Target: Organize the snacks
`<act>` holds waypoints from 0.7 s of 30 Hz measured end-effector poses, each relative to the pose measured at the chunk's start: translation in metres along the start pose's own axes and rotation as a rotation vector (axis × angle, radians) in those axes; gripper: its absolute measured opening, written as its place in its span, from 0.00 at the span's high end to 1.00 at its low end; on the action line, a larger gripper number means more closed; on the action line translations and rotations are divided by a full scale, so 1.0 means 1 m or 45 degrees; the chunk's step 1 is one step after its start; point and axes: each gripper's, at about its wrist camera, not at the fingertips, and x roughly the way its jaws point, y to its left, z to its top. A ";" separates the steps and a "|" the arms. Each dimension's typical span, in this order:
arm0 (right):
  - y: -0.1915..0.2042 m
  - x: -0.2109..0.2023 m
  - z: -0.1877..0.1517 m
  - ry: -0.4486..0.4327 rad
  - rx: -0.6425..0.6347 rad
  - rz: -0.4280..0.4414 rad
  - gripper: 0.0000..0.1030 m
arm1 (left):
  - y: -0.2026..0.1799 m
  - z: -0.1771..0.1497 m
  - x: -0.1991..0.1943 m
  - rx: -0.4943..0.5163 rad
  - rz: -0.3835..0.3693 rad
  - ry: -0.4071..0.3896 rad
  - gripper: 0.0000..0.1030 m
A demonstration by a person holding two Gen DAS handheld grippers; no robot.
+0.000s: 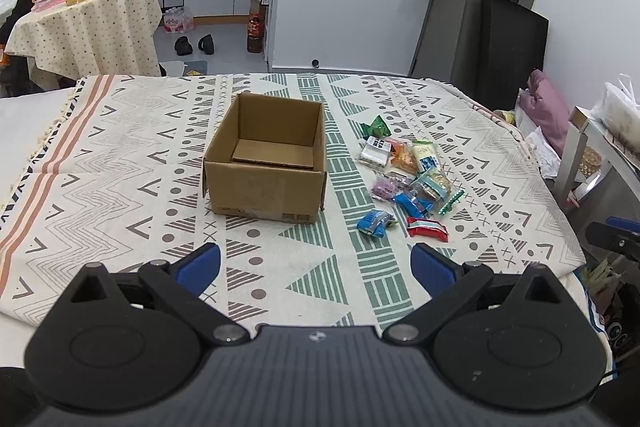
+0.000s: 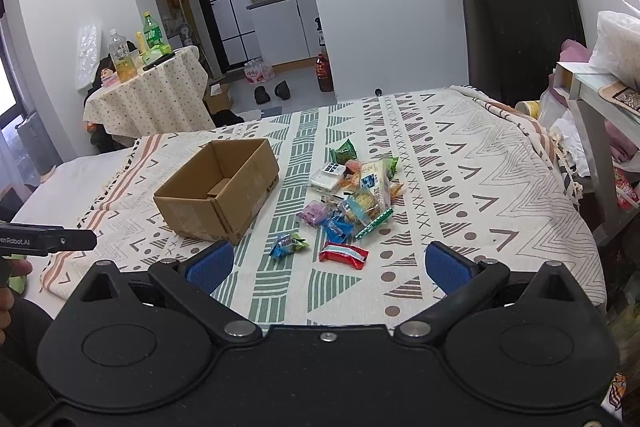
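Patterned cloth (image 1: 120,163): spread flat over the work surface, zigzags and triangles in grey, green and orange; carried everything below.

Left gripper (image 1: 315,267): hovered low over the near edge of the cloth, blue fingertips (image 1: 198,267) spread wide, nothing between them; aimed toward the box.

Cardboard box (image 1: 264,163): sat left of centre on the cloth, top open, flaps folded down inside, only a loose cardboard insert on its floor; no snack inside.

Snack pile (image 1: 408,171): lay on the cloth just right of the box, apart from it; small wrapped packets overlapping in a loose heap.

Green packet (image 1: 375,127): at the far end of the pile.

White packet (image 1: 375,153): just nearer than the green one, beside an orange one.

Purple packet (image 1: 384,187): on the box side of the heap.

Blue packet (image 1: 374,223): lay alone, nearer than the heap, closest loose snack to the box.

Red packet (image 1: 427,228): just right of the blue packet, also clear of the heap.

Right gripper (image 2: 329,264): hovered over the near part of the cloth, fingertips (image 2: 448,267) wide apart and empty; red packet just beyond the gap, blue packet to its left.

Round side table (image 2: 144,99): stood well beyond the cloth at far left, dotted cover, bottles on top.
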 end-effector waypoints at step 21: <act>0.006 -0.011 0.002 -0.027 -0.026 -0.009 0.00 | 0.003 -0.002 -0.011 0.000 -0.015 -0.020 0.02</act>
